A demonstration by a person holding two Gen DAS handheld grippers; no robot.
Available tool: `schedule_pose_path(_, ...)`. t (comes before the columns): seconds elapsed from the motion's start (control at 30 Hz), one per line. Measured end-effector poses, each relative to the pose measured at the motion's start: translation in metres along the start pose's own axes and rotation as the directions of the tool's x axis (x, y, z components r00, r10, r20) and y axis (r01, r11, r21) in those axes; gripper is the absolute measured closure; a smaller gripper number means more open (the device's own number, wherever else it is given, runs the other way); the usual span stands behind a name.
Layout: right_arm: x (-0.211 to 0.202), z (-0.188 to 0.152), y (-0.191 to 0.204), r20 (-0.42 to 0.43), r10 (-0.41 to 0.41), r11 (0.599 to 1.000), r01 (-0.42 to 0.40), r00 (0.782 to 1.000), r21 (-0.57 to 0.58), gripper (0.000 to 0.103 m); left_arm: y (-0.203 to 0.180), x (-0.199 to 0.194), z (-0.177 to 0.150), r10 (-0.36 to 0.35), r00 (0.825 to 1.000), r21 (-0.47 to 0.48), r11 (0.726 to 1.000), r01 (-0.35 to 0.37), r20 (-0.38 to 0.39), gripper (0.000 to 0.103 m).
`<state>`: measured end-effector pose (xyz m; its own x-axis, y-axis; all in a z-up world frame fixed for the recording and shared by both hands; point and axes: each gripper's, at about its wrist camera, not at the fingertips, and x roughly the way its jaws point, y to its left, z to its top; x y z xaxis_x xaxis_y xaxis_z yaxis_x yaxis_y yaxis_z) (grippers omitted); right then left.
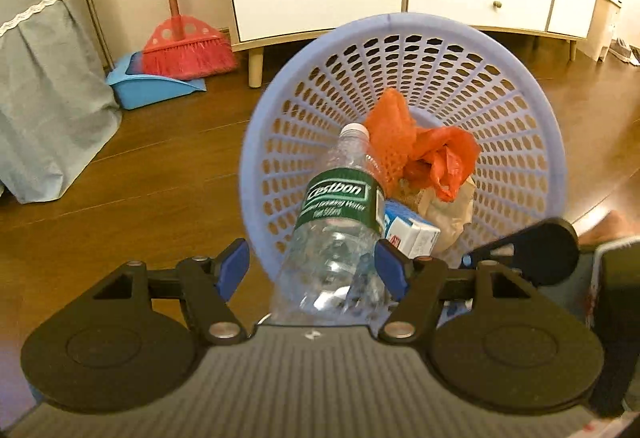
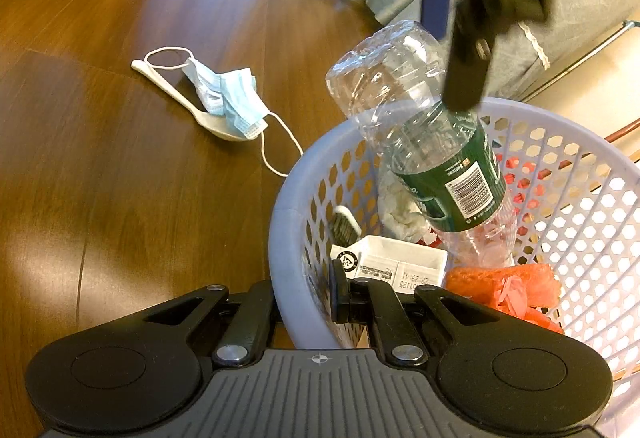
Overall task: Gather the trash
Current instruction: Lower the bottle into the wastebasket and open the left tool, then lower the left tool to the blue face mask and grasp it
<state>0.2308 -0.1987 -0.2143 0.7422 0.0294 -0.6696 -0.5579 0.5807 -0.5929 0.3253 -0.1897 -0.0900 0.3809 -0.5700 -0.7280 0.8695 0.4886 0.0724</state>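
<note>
Over the basket (image 1: 532, 142), left gripper (image 1: 312, 268) jaws are sitting apart around the bottle (image 1: 340, 222); right gripper (image 2: 304, 302) jaws are clamping the basket rim.

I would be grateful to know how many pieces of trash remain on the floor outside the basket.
2: a face mask lying over a white spoon, left of the basket. More may lie outside view.

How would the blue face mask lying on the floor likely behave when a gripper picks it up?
The crumpled blue pleated face mask would probably be floppy and very light. Its thin white ear loops trail loose and would likely dangle. It drapes over a white plastic spoon, which may shift when the mask lifts.
</note>
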Motion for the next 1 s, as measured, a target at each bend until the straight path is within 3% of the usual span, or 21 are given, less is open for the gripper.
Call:
schedule_pose_path(0.3,-0.001,-0.001,-0.002,-0.001,-0.002,1.0,0.002,1.0,0.004,0.098,0.018,-0.03,-0.037,0.025,0.999,-0.039,0.999,-0.026,-0.025,0.037)
schedule_pose_path(0.73,-0.002,-0.001,-0.002,-0.004,-0.005,1.0,0.005,1.0,0.008,0.098,0.016,-0.027,-0.067,0.048,0.997,-0.022,0.999,-0.05,-0.066,0.037)
schedule_pose_path(1.0,-0.002,-0.002,-0.004,-0.003,-0.008,1.0,0.008,1.0,0.017,0.098,0.047,-0.034,-0.148,0.134,0.979,-0.048,0.989,-0.143,-0.155,0.037)
